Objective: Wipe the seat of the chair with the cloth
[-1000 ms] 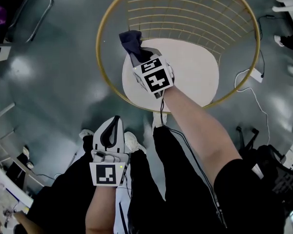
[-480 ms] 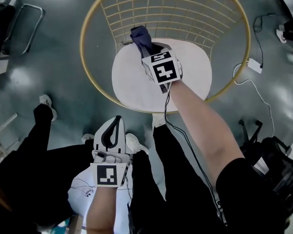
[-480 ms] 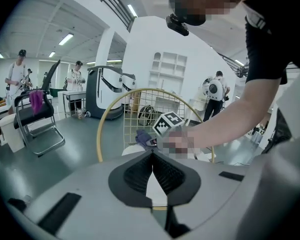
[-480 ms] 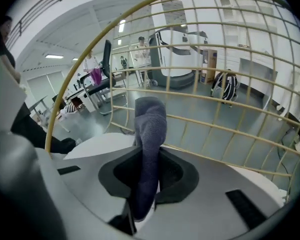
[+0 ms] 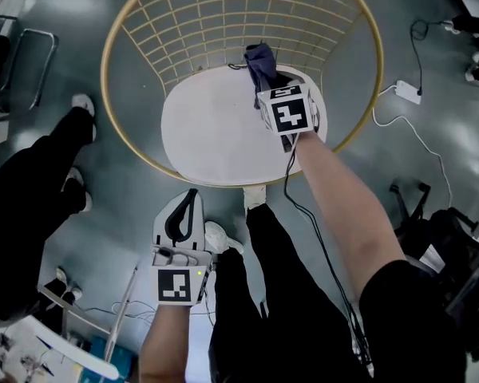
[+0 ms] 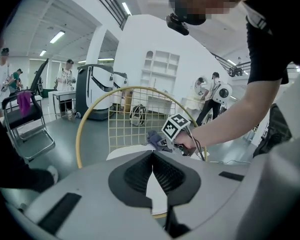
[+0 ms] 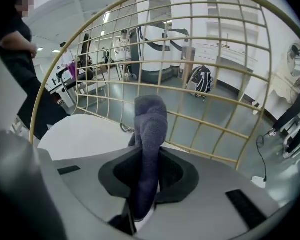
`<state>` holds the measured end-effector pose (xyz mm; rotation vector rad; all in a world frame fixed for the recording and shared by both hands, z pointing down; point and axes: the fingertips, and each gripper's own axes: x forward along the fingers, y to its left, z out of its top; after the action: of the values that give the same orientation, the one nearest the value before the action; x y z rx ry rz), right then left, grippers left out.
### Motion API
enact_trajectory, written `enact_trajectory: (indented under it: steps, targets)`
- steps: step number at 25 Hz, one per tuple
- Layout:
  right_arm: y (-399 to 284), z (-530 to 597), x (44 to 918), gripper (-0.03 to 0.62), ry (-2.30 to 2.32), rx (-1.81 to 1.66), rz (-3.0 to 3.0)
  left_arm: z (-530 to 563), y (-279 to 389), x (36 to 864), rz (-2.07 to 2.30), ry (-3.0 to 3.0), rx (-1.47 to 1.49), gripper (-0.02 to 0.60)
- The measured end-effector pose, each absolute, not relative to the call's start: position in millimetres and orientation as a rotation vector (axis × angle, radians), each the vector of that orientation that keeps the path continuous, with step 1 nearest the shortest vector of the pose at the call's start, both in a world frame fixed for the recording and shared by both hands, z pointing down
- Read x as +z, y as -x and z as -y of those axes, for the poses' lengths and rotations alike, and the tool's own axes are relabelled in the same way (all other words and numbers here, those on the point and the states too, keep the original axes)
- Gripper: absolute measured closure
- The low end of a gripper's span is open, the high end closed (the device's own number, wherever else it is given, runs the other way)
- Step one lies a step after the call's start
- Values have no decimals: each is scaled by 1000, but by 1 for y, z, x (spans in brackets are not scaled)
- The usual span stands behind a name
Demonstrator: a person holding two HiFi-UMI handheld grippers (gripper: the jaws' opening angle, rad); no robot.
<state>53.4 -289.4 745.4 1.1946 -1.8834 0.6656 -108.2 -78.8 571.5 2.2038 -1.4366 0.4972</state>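
The chair has a white round seat (image 5: 211, 126) (image 7: 85, 134) and a gold wire back (image 5: 223, 14) (image 7: 190, 59) (image 6: 135, 119). My right gripper (image 5: 273, 86) is over the seat's far right part, near the wire back, shut on a dark purple cloth (image 5: 261, 61) (image 7: 149, 149) (image 6: 155, 136) that sticks up out of its jaws. My left gripper (image 5: 182, 218) hangs low in front of the chair, off the seat, its jaws shut with nothing between them (image 6: 152, 176).
A person in black trousers (image 5: 32, 190) stands left of the chair. A white power strip and cable (image 5: 407, 90) lie on the grey floor at the right. A folding chair (image 6: 27, 119) stands at the far left. My legs are below the seat's front edge.
The right gripper with the cloth has moved rightward across the seat toward its far right side. A person in black has stepped in at the left. The left gripper stayed put.
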Motion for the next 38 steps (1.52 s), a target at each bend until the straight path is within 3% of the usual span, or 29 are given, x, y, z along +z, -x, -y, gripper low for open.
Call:
enact_trajectory:
  steps: [26, 38]
  targets:
    - [-182, 264, 718, 526, -1527, 761, 1609, 101, 78, 548, 1314, -2320, 490, 568]
    - [-140, 214, 641, 526, -1526, 660, 1842, 44, 113, 487, 1376, -2361, 445, 568]
